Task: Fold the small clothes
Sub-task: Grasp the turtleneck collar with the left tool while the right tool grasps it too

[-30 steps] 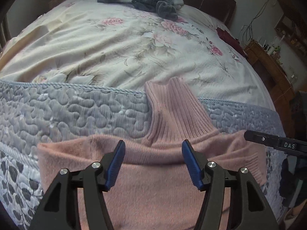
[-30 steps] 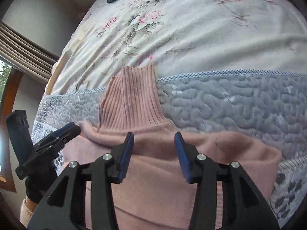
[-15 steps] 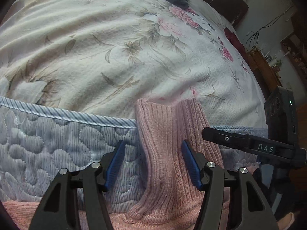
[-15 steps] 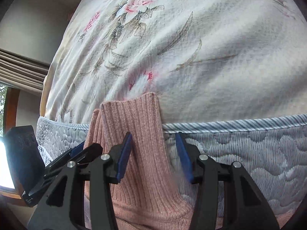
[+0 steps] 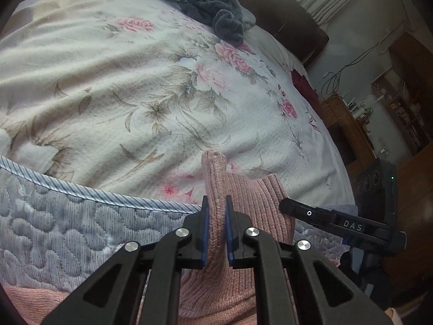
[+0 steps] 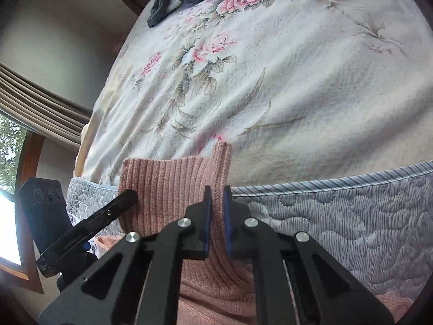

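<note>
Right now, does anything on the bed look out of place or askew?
Only the grey garment, lying crumpled at the far end of the floral bedspread. The pink sweater collar is pinched upright by the left gripper and right gripper, as expected.

A home bedroom: floral bedspread [image 5: 135, 86], curtained window [image 6: 16, 146], wooden dresser [image 5: 349, 132].

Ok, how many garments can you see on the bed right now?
2. The pink turtleneck sweater lies at the near edge, its ribbed collar pinched by the left gripper and right gripper. A dark grey garment sits crumpled at the far end.
</note>
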A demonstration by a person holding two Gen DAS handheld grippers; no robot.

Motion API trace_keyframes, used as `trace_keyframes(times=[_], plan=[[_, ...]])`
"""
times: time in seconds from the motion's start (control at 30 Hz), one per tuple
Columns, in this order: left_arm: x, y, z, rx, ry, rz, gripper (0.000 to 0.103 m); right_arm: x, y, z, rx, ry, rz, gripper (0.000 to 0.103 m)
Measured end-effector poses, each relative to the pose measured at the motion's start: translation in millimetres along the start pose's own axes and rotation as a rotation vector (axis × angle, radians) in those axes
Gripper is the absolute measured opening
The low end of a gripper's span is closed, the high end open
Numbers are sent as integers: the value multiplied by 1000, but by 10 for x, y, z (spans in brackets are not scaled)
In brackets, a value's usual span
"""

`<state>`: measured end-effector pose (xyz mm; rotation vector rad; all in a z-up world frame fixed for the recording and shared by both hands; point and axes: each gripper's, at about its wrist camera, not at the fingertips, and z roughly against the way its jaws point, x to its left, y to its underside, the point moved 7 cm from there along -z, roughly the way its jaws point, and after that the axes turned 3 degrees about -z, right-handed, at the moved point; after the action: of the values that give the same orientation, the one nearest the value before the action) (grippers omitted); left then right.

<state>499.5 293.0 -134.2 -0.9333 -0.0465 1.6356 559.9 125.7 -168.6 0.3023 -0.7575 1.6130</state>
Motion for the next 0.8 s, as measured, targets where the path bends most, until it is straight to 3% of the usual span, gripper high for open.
trace_keyframes(times=[0.17,0.37,0.5,0.67,0.8], plan=[[-205,198,286,-30,115,-34,10,292,251,320,-31,-101,90,7],[-329,704,769,-28,198,-107,10,553,832,775,-26,-159,234,7],[-254,1041,1009,-15,192,-155,10,584,1252,935,-5,-116,334,7],[-163,1519,1067,87,157,-216,11,499,1777,886,73,-19,442,9],[-61,1869,1147,168,157,-226,13,326,2134,858,155,27,453,22]])
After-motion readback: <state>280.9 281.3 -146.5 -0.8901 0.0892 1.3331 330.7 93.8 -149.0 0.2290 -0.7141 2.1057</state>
